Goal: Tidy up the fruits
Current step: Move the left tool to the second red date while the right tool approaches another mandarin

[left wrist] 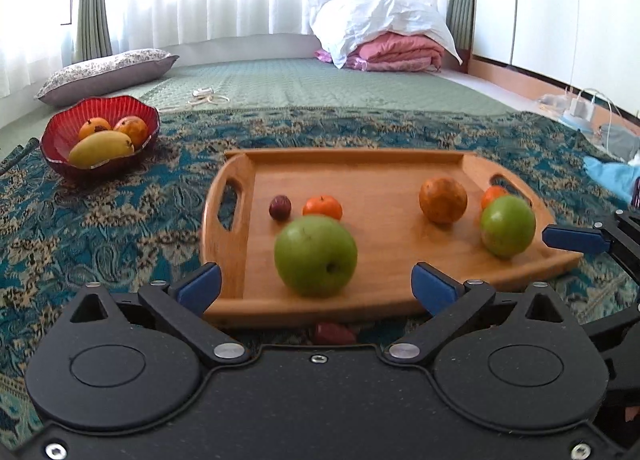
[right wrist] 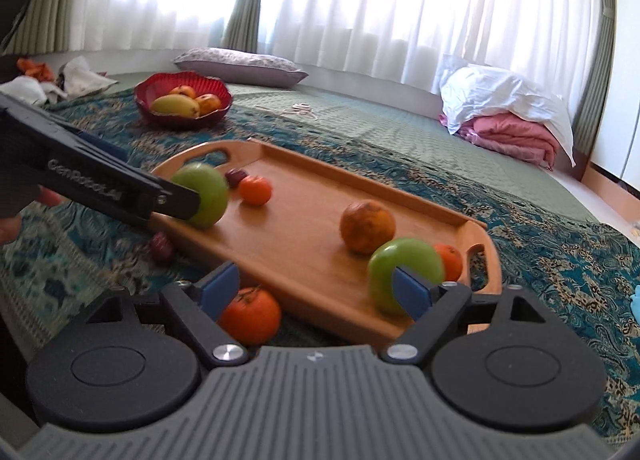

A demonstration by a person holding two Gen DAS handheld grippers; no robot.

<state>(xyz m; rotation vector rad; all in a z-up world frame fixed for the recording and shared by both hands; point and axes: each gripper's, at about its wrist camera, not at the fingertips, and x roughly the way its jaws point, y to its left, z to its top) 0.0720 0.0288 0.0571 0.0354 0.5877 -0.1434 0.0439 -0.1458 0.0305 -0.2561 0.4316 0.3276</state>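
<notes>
You are working over a patterned blue cloth [left wrist: 100,227] that is lying spread on the floor, with a wooden tray [left wrist: 380,260] sitting on it. A red bowl [left wrist: 56,131] is standing well apart from the tray, off its left end, and is holding a mango [left wrist: 100,147] and two orange-red fruits.

Your left gripper [left wrist: 316,284] is standing wide, and the near green apple [left wrist: 316,256] is resting on the tray between its blue fingers [left wrist: 200,284], which are not pressing on it. Your right gripper [right wrist: 316,292] is also standing wide, with nothing clamped; the other green apple [right wrist: 404,272] is sitting on the tray just behind its right finger.

On the tray you are also looking at a brownish orange [left wrist: 443,199] near the right handle, a small tangerine [left wrist: 322,207] beside a dark plum [left wrist: 280,207], and another tangerine [left wrist: 494,195] behind the right apple.

Off the tray, a tangerine [right wrist: 250,316] is lying on the cloth against its near edge, and a dark plum [right wrist: 162,248] is lying just beside the tray's left end.
</notes>
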